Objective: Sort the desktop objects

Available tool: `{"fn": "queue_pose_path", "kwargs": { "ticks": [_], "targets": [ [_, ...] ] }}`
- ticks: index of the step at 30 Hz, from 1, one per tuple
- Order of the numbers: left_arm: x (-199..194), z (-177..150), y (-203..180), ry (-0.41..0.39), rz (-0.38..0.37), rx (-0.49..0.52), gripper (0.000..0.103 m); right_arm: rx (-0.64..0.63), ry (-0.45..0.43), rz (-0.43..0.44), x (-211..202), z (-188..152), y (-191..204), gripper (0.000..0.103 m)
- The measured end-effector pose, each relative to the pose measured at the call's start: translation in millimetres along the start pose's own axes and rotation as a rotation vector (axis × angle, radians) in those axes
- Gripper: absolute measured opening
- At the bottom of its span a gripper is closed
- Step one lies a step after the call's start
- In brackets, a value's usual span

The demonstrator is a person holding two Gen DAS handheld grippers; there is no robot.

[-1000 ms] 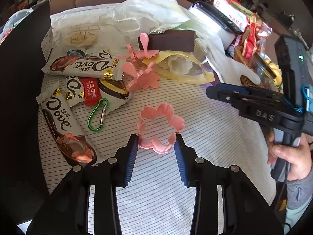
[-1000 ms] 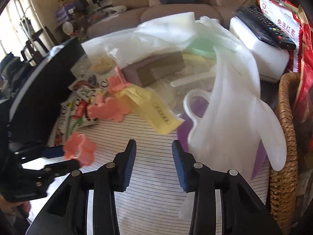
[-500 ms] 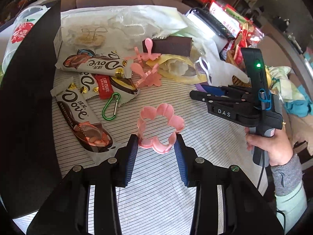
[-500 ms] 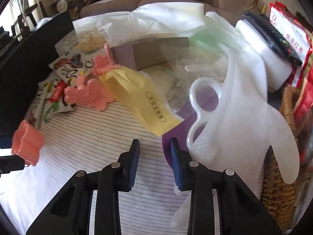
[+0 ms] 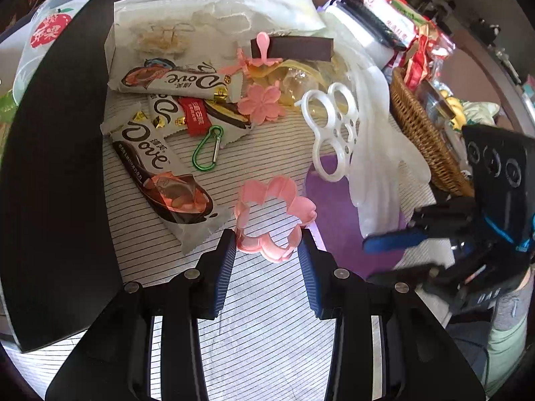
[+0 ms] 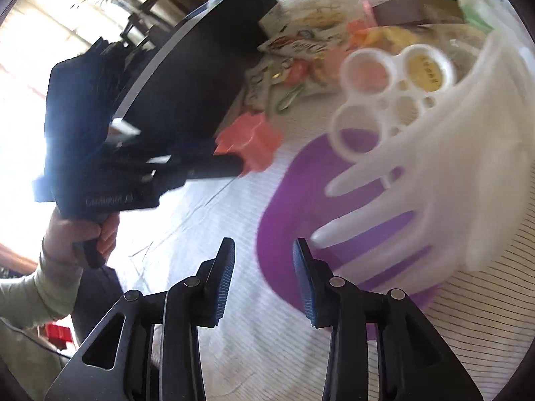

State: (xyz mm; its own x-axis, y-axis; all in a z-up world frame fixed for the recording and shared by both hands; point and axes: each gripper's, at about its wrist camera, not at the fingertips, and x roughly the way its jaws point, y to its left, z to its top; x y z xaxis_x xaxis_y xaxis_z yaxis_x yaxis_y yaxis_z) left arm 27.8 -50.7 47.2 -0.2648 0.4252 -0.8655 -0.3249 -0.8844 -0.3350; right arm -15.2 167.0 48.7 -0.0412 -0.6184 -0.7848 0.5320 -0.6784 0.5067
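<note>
- Left gripper [image 5: 267, 244]: pointed steeply down at the striped worktop [image 5: 267, 317]; its fingers [image 5: 224, 267] clamp the pink flower-shaped cutter [image 5: 272, 217] at its near rim, with the cutter lifted clear of the cloth.
- In the right wrist view, a hand [image 6: 80, 234] with a pale sleeve grips the left gripper's handle, with the cutter at its tip.
- Right gripper [image 6: 264, 267]: tilted down over the near edge of the purple mat [image 6: 294, 207]; its fingers [image 6: 306, 287] stand at a narrow gap and are opening, with nothing between them.
- Beyond it, a white glove [image 6: 451, 173] and a white ring template [image 6: 378, 100] lie on the mat.
- Farther left, chocolate bars [image 5: 157, 163] and a green carabiner [image 5: 207, 153] lie beside a black board [image 5: 57, 167].
</note>
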Motion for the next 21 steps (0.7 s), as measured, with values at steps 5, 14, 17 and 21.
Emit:
{"fn": "queue_pose_path", "kwargs": {
  "ticks": [5,14,17,21],
  "targets": [
    [16.5,-1.2,-14.3,0.034,-0.039,0.009,0.036,0.174,-0.118,-0.019,-39.8,5.3,-49.4,0.041],
    [17.7,4.8,-34.7,0.016,-0.04,0.024,0.036,0.298,-0.224,-0.308,-88.7,-1.8,-93.0,0.055],
    [16.4,5.4,-29.0,0.013,-0.019,-0.005,0.036,0.303,-0.159,-0.301,-83.1,-10.5,-99.2,0.064],
    [9.5,5.9,-30.1,0.01,-0.087,-0.03,0.039,0.31,-0.088,-0.182,-60.5,-19.7,-102.5,0.065]
  ]
}}
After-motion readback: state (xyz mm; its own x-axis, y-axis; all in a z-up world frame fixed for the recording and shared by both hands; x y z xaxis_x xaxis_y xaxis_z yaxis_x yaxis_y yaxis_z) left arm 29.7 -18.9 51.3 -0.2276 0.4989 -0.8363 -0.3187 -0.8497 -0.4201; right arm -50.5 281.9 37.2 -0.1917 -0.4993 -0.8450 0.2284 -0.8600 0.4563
